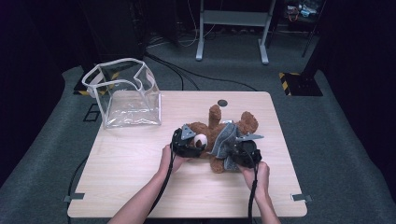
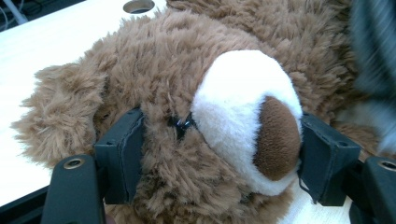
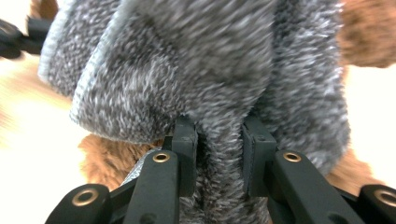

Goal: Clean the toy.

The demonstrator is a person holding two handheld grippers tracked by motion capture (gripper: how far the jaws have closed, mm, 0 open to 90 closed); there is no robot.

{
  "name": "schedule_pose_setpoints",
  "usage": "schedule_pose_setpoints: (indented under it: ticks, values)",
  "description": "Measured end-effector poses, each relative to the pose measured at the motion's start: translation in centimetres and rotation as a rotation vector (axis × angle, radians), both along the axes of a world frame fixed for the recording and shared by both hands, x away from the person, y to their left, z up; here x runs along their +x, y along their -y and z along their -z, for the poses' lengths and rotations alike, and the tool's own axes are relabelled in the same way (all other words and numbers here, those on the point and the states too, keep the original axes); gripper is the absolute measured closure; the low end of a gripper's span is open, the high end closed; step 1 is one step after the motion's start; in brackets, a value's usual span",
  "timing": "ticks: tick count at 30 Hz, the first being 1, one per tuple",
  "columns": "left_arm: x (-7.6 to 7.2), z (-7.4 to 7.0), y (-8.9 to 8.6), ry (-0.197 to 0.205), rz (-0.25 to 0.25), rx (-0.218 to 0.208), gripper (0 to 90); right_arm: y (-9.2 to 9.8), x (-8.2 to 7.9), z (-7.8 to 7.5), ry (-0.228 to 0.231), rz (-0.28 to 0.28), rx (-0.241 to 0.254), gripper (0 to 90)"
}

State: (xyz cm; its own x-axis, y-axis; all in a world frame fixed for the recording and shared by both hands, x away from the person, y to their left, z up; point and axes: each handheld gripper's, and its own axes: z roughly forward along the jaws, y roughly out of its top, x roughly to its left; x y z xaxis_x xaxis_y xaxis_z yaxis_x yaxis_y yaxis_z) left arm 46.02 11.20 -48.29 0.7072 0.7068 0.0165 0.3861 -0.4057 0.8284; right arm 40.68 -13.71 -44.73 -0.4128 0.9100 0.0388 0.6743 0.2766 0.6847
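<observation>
A brown teddy bear lies on its back in the middle of the wooden table, wearing a grey knit garment. My left gripper is shut on the bear's head, one pad on the cheek fur, the other against the white muzzle and brown nose. My right gripper is shut on a bunched fold of the grey garment, both pads pressing the fabric. The bear's brown fur shows beneath the cloth.
A clear plastic bag with white trim stands open at the table's far left corner. A round hole sits in the table top beyond the bear. The person's forearms come in from the near edge.
</observation>
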Motion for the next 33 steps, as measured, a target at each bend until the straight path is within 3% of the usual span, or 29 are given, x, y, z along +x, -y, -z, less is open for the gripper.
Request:
schedule_pose_setpoints:
  ticks: [2, 3, 7, 12, 15, 19, 24, 26, 30, 33]
  values:
    - [0.1, 0.0, 0.0, -0.005, -0.001, -0.008, 26.1, 0.2, -0.2, -0.4, 0.002, 0.013, 0.015, 71.4]
    - [0.1, 0.0, 0.0, -0.005, 0.000, -0.008, 26.1, 1.6, -0.2, -2.0, 0.055, 0.045, 0.035, 71.4]
    - [0.3, 0.0, -0.1, -0.008, 0.001, -0.003, 26.1, 3.4, 1.0, -3.5, 0.086, 0.091, 0.025, 71.3]
    - [0.8, -0.2, -0.2, -0.038, 0.003, -0.019, 26.1, 3.5, 3.3, -2.2, 0.035, 0.125, -0.029, 71.3]
    - [1.3, -0.4, -0.3, -0.058, 0.010, -0.022, 26.1, 3.6, 4.4, -1.2, 0.017, 0.144, -0.028, 71.4]
    - [1.8, -0.6, -0.3, -0.074, 0.010, -0.032, 26.0, 3.9, 5.3, -0.4, 0.004, 0.171, -0.039, 71.6]
    - [2.6, -0.9, -0.3, -0.093, 0.010, -0.025, 25.7, 5.0, 6.0, 0.5, -0.050, 0.215, -0.054, 71.5]
    - [3.0, -1.2, -0.3, -0.097, 0.006, -0.028, 25.2, 5.2, 6.0, 0.3, -0.041, 0.208, -0.053, 71.3]
    - [3.3, -1.6, -0.5, -0.091, 0.017, -0.027, 21.5, 4.9, 4.8, -1.2, 0.044, 0.198, -0.035, 71.4]
    - [3.0, -1.9, -0.5, -0.076, 0.012, -0.020, 18.2, 4.3, 4.7, -1.6, 0.051, 0.153, -0.037, 71.4]
